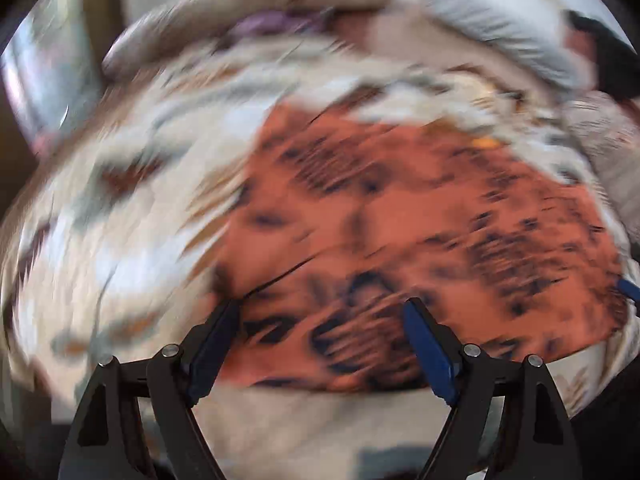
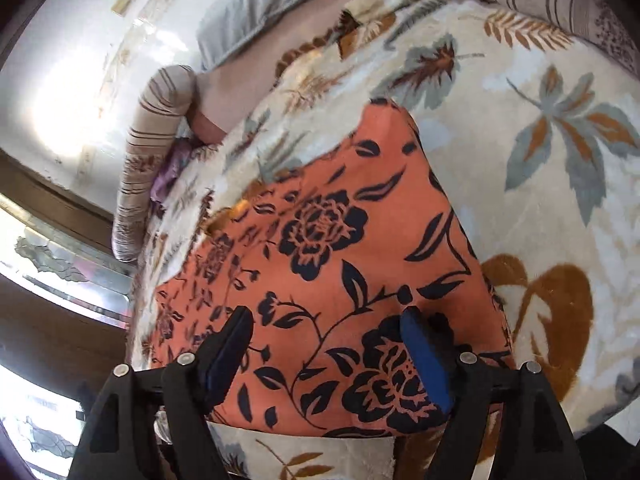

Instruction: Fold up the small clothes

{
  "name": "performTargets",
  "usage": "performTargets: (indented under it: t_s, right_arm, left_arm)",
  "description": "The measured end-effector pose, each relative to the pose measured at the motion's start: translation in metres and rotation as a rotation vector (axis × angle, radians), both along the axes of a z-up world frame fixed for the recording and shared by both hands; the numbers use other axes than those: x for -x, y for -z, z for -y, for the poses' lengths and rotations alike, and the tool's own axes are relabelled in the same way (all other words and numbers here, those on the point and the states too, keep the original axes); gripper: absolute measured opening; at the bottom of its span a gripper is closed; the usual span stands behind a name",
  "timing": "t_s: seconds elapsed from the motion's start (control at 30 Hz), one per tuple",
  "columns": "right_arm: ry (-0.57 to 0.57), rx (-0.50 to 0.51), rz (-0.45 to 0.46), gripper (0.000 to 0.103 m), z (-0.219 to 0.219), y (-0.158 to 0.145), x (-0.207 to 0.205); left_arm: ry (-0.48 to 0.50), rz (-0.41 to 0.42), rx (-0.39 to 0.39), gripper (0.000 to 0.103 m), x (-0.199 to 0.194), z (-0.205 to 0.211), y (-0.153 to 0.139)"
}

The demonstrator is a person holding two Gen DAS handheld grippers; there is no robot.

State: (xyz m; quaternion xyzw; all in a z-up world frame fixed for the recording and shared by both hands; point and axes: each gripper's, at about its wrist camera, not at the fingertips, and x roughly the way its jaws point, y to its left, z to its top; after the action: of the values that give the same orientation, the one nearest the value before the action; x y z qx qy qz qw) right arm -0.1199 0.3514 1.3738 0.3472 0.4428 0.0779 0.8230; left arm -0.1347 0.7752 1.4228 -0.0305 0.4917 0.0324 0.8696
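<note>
An orange garment with a black flower print [image 2: 340, 248] lies flat on a cream bed blanket with leaf patterns [image 2: 540, 128]. In the right wrist view my right gripper [image 2: 326, 314] hovers over the garment's near edge, jaws wide apart with nothing pressed between the blue pads. The left wrist view is badly blurred; the same orange garment [image 1: 400, 208] fills its middle and right. My left gripper [image 1: 322, 304] stands open above the cloth's near part, with only cloth below the gap. A blue tip of the other gripper [image 1: 630, 290] peeks in at the right edge.
Striped pillows [image 2: 156, 128] and a grey folded cover [image 2: 256, 8] lie at the far side of the bed. A purple cloth [image 2: 168, 172] is tucked by the pillow. The bed's edge drops off at the left toward a glossy floor [image 2: 60, 264].
</note>
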Motion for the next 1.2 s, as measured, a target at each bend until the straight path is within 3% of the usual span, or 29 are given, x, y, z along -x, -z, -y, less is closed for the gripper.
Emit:
performTargets:
  t_s: [0.1, 0.23, 0.33, 0.4, 0.6, 0.73, 0.83, 1.03, 1.13, 1.2]
  right_arm:
    - [0.023, -0.005, -0.063, 0.079, 0.011, 0.017, -0.002]
    - [0.034, -0.038, -0.006, 0.079, 0.016, 0.009, 0.007]
    - [0.028, -0.066, 0.004, 0.079, 0.025, 0.016, 0.018]
    - [0.047, -0.116, 0.015, 0.079, 0.032, 0.018, 0.021]
    - [0.036, -0.164, 0.037, 0.08, 0.035, 0.0, 0.019]
    - [0.017, -0.164, 0.05, 0.08, 0.044, -0.017, -0.01]
    - [0.014, -0.243, 0.032, 0.08, 0.056, -0.015, -0.047]
    - [0.064, -0.315, -0.042, 0.08, 0.087, 0.017, -0.13]
    - [0.127, -0.385, -0.07, 0.079, 0.105, 0.039, -0.146]
    - [0.143, -0.407, -0.053, 0.079, 0.107, 0.035, -0.141]
  left_arm:
    - [0.013, 0.004, -0.016, 0.084, 0.006, 0.004, -0.008]
    - [0.008, 0.035, 0.005, 0.084, 0.015, 0.006, -0.017]
    - [0.027, -0.033, -0.058, 0.084, 0.006, 0.009, 0.002]
    - [0.031, -0.03, -0.079, 0.084, 0.006, 0.011, 0.0]
    - [-0.001, 0.001, -0.023, 0.084, 0.004, 0.005, -0.018]
    - [-0.007, 0.016, -0.026, 0.084, -0.006, 0.006, -0.026]
    - [0.009, 0.025, -0.028, 0.084, -0.016, 0.01, -0.025]
    - [0.028, 0.005, -0.044, 0.084, -0.019, 0.017, -0.02]
    - [0.026, 0.002, -0.046, 0.084, -0.019, 0.016, -0.019]
    - [0.027, 0.006, -0.043, 0.084, -0.02, 0.015, -0.019]
